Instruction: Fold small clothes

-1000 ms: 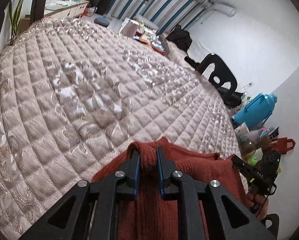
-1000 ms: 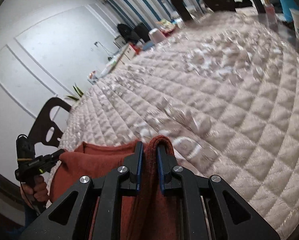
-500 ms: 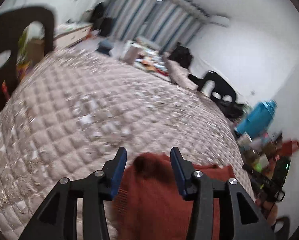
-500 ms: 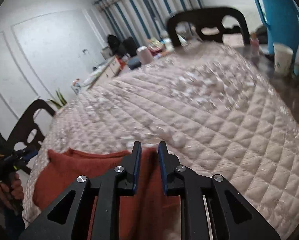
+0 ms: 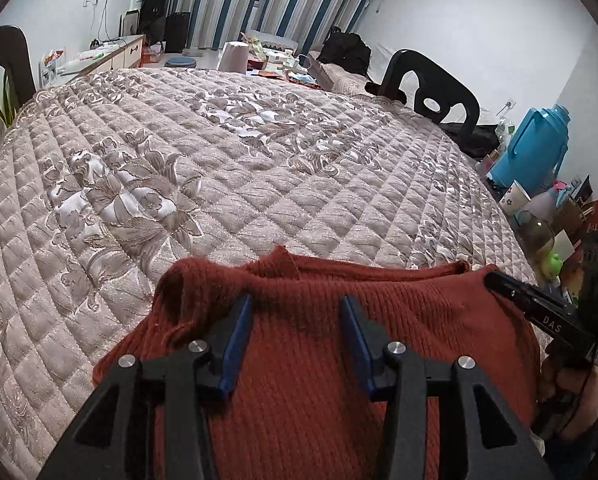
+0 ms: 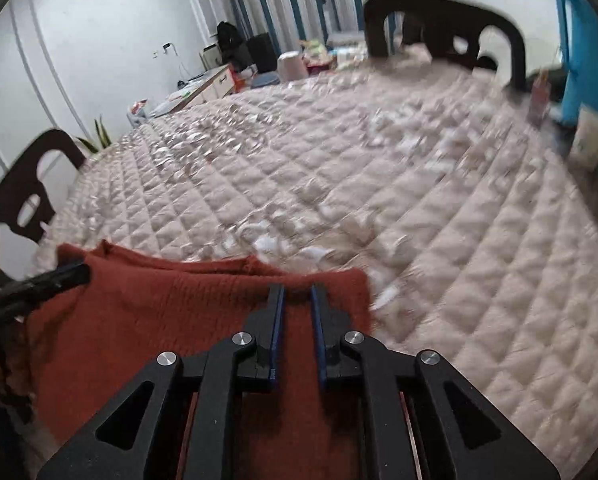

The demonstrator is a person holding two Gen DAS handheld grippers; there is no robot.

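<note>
Rust-red knitted garment [image 5: 299, 360] lies at the near edge of the quilted beige bedspread [image 5: 239, 168], its far hem doubled into layers. Left gripper [image 5: 297, 334] – jaws spread wide, nothing between them, poised above the knit near its left corner. Right gripper [image 6: 297, 320] – jaws parted only narrowly over the garment's right corner; whether any cloth is pinched cannot be told. Blue thermos jug [image 5: 533, 148] stands beyond the bed's right edge
</note>
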